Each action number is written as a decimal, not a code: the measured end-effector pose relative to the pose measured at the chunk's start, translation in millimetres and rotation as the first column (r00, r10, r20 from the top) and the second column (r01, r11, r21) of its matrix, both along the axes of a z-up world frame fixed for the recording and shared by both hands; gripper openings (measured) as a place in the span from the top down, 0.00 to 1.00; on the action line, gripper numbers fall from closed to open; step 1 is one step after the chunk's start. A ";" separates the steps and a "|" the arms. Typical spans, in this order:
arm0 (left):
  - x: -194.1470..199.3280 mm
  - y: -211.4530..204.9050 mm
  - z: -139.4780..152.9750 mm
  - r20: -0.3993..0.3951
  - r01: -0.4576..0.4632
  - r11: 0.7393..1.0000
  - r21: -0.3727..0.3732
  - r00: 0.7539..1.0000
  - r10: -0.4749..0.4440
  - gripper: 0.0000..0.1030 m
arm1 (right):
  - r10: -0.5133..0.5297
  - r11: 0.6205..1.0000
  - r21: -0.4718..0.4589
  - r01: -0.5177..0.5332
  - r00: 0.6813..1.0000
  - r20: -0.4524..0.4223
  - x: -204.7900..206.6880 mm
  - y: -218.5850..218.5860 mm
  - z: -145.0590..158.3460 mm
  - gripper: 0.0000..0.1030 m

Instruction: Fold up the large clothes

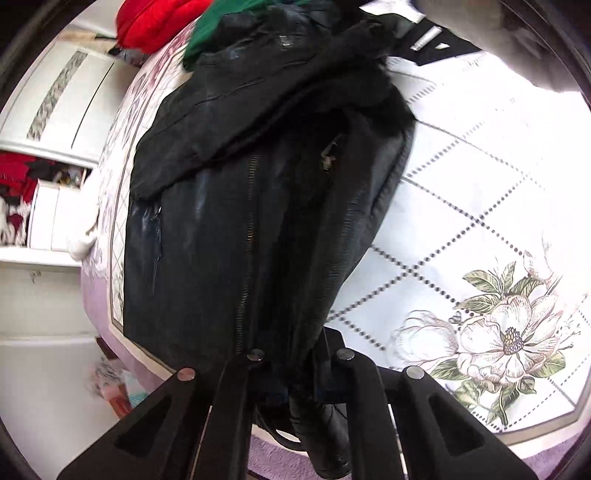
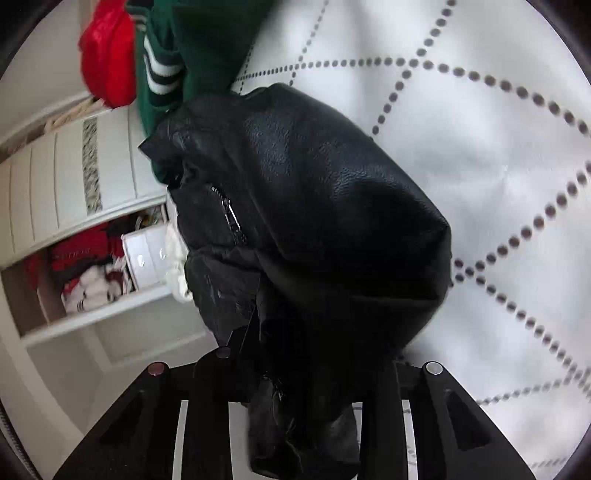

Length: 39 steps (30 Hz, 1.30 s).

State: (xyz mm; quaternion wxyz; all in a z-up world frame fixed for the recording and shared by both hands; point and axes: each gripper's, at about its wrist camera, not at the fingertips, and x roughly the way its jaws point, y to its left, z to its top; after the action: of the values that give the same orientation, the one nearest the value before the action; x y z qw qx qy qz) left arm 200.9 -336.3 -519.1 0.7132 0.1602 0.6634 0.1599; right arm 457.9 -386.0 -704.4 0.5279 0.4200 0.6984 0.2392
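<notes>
Left wrist view: black leather jacket (image 1: pixel 236 206) lay lengthwise on the bed cover (image 1: pixel 480 206), white with dotted diamond lines and a printed flower (image 1: pixel 506 339) at near right. Zipper ran down the jacket's middle toward the camera. A sleeve or flap was folded across its far part. Left gripper (image 1: pixel 301 356) had its fingers pinched on the jacket's near edge, fabric bunched between them and hanging below. Red garment (image 1: pixel 155 22) and green garment (image 1: pixel 221 33) sat at the far end of the bed, touching the jacket's far edge. White wardrobe (image 1: pixel 59 122) stood at left, with an open shelf of red and white clothes.

Right wrist view: right gripper (image 2: pixel 299 360) was clamped on a bunched part of the same jacket (image 2: pixel 314 206), which was lifted off the cover and ballooned just in front of the camera; frayed lining hung between the fingers. Bed cover (image 2: pixel 480 147) lay behind at right. Green garment (image 2: pixel 199 44) with white stripes and red garment (image 2: pixel 109 62) were at far left, wardrobe (image 2: pixel 70 177) beyond them.
</notes>
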 end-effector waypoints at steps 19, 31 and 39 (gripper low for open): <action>-25.9 271.9 70.0 0.090 -0.327 0.893 -0.309 0.925 0.370 0.95 | 0.344 0.885 -0.355 -0.300 0.937 0.066 42.6 355.1 157.2 0.77; -55.5 413.8 -26.0 -0.124 -0.484 0.617 -0.620 0.837 0.533 0.79 | 0.391 0.839 -0.376 -0.394 0.916 -0.087 28.3 465.4 62.5 0.27; -92.8 473.5 20.8 -0.122 -0.499 0.518 -0.695 0.791 0.599 0.15 | 0.394 0.891 -0.251 -0.378 0.919 0.018 12.6 432.7 126.3 0.23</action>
State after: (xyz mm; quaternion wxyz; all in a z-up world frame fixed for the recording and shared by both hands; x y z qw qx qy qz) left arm 108.1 137.2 -498.3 0.6732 -0.3491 0.6396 0.1257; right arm 470.5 46.7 -578.1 0.5408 0.1967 0.7732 0.2664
